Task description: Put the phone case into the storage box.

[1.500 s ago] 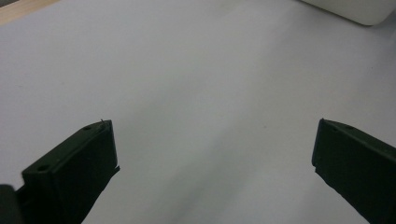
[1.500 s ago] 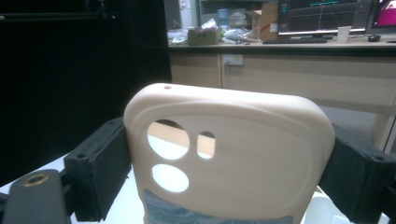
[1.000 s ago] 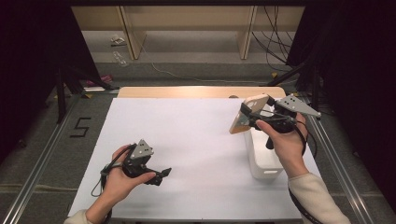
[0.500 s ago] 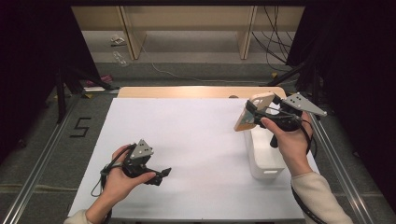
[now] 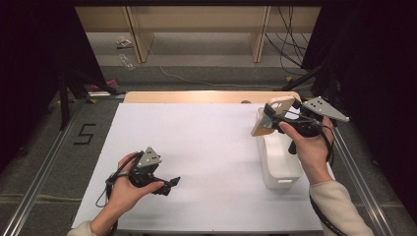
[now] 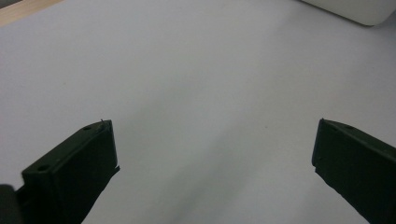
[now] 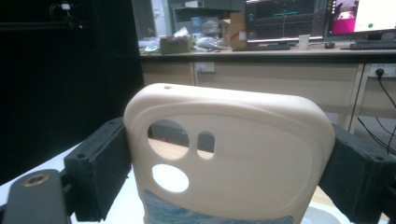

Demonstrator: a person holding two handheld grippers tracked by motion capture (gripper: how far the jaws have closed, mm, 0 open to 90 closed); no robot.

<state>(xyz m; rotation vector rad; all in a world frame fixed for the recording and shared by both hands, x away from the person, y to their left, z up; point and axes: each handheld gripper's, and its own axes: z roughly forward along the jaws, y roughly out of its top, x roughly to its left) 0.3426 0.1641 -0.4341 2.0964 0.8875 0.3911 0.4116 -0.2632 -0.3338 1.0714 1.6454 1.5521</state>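
A beige phone case [image 5: 281, 104] with camera cut-outs is clamped by its side edges between the jaws of my right gripper [image 5: 270, 117]. It hangs tilted above the far end of a white bin [image 5: 281, 169]. In the right gripper view the case [image 7: 243, 126] stands upright between the two black pads, its back facing the camera. My left gripper [image 5: 170, 185] rests low on the white table sheet [image 5: 206, 147] at the front left, open, with nothing between its jaws [image 6: 212, 140].
The narrow white bin stands near the table's right edge, and its corner [image 6: 359, 9] shows in the left gripper view. A wooden strip [image 5: 196, 97] runs along the table's far edge. Metal rails [image 5: 44, 167] flank the table, with dark curtains at both sides.
My right gripper has drifted slightly to the right with the phone case still in it. The left gripper has stayed put.
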